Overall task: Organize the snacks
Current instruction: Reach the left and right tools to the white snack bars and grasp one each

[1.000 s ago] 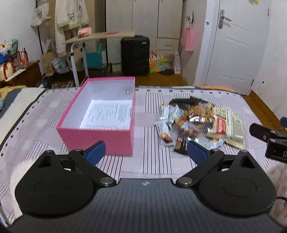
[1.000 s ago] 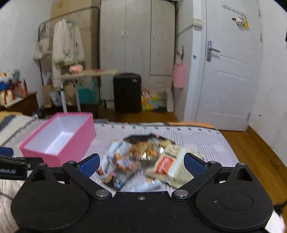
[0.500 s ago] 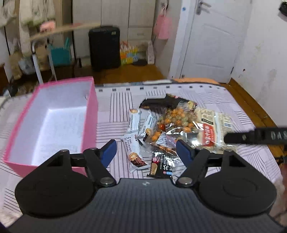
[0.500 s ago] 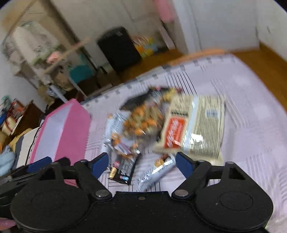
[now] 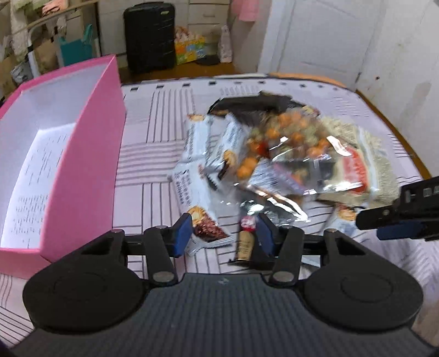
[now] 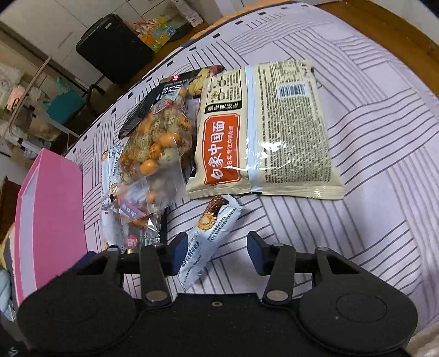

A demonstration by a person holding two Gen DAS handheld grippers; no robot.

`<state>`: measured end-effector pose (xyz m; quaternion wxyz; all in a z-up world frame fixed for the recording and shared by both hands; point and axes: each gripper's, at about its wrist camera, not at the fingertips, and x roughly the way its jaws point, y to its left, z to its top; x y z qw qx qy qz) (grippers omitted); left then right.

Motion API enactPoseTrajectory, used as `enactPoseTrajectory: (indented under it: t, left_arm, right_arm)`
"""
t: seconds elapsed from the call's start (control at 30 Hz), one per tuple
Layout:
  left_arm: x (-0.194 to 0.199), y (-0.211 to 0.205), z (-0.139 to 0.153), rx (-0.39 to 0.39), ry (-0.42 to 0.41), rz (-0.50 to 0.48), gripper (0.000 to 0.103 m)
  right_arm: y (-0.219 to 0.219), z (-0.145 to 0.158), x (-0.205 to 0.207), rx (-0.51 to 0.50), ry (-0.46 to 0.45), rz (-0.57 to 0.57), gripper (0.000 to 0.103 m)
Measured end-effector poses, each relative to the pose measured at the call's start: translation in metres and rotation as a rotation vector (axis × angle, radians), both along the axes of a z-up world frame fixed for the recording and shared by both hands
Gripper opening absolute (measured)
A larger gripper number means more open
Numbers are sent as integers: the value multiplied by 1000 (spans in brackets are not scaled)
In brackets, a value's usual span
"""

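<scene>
A pile of snacks lies on the striped bed cover. It holds a clear bag of orange nuts (image 6: 156,145) (image 5: 277,142), a beige noodle packet (image 6: 263,131) (image 5: 354,167), a black packet (image 5: 252,104) and several white snack bars. My left gripper (image 5: 223,236) is open low over one white bar (image 5: 197,203) and a small dark bar (image 5: 244,241). My right gripper (image 6: 216,254) is open over another white bar (image 6: 208,236). An open pink box (image 5: 82,153) (image 6: 52,219), empty but for a printed sheet, stands left of the pile.
The right gripper's arm (image 5: 403,211) shows at the right edge of the left wrist view. Beyond the bed stand a black suitcase (image 5: 149,35), a folding table (image 5: 52,16) and a white door (image 5: 315,35). The bed's wooden edge (image 6: 384,19) runs at the right.
Both grippers have moved forward and down toward the snack pile. Both have narrowed somewhat while staying open. The right view has tilted down onto the packets.
</scene>
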<state>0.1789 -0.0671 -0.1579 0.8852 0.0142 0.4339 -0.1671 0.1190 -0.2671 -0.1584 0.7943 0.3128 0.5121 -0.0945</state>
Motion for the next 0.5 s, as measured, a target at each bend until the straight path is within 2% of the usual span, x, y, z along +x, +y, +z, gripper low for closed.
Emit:
enactPoseTrajectory:
  t: [0.13, 0.23, 0.4, 0.47, 0.5]
  left_arm:
    - [8, -2, -12, 9, 11, 19, 50]
    - [17, -1, -19, -16, 46, 53, 50]
    - [20, 1, -24, -31, 30, 79, 50]
    - [20, 3, -25, -39, 30, 82, 50]
    - [21, 4, -26, -47, 36, 87, 50]
  right_arm:
    - [-3, -13, 5, 33, 3, -45, 52]
    - [-3, -23, 12, 64, 18, -62, 52]
    - [3, -30, 16, 87, 20, -57, 53]
    - [5, -30, 15, 74, 12, -40, 47]
    - [6, -30, 15, 83, 0, -26, 35]
